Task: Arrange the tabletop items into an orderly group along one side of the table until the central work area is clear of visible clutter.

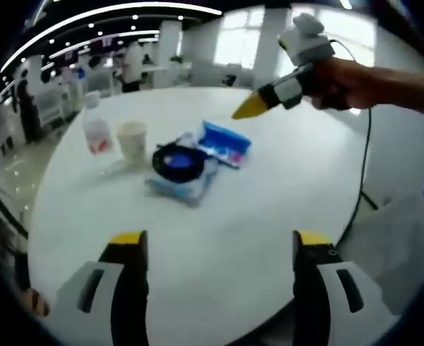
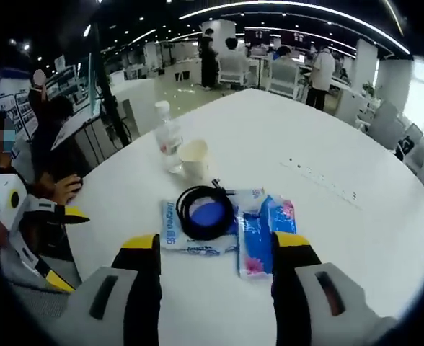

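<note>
A clear plastic bottle (image 2: 168, 144) and paper cup (image 2: 194, 157) stand upright together; a black coiled cable (image 2: 206, 211) lies on blue-white tissue packs (image 2: 259, 232) beside them.

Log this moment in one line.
left tongs open, empty | right tongs open, empty | coiled black cable on blue tissue packs | items ungrouped

**Items clustering mid-table**

In the right gripper view, a coiled cable (image 2: 206, 211) is lying on a flat packet (image 2: 174, 234), with a tissue pack (image 2: 264, 234) touching it on the right. Farther off, a paper cup (image 2: 194, 158) is standing just right of a bottle (image 2: 168, 138) on the table (image 2: 327, 151).
</note>
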Demonstrator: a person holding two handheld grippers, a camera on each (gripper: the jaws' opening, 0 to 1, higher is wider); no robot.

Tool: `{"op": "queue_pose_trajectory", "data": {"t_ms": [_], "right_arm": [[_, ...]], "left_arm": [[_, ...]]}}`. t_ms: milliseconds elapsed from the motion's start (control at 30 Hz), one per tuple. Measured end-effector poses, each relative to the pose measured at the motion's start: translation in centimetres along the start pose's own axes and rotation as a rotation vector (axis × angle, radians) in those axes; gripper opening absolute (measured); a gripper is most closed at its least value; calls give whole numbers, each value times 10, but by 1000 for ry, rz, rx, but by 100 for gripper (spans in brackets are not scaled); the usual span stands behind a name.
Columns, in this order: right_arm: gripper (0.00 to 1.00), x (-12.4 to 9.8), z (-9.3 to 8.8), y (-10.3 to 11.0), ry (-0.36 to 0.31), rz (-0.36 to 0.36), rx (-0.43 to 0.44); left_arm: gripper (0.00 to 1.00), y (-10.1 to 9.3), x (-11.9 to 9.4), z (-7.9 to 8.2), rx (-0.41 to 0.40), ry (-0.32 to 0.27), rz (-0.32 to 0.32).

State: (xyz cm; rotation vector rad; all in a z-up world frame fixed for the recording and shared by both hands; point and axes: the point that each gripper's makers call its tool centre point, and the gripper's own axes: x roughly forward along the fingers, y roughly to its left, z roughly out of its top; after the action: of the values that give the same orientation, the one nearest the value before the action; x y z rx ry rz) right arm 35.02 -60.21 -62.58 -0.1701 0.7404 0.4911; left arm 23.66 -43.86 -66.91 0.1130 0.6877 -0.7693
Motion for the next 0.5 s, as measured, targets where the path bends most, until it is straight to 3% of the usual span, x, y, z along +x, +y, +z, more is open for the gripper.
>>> {"op": "queue_pose_trajectory", "data": {"t_ms": [500], "right_arm": [[68, -24, -40, -6, -1, -14, 79]], "left_arm": [[80, -1, 0, -1, 5, -1, -7]]}}
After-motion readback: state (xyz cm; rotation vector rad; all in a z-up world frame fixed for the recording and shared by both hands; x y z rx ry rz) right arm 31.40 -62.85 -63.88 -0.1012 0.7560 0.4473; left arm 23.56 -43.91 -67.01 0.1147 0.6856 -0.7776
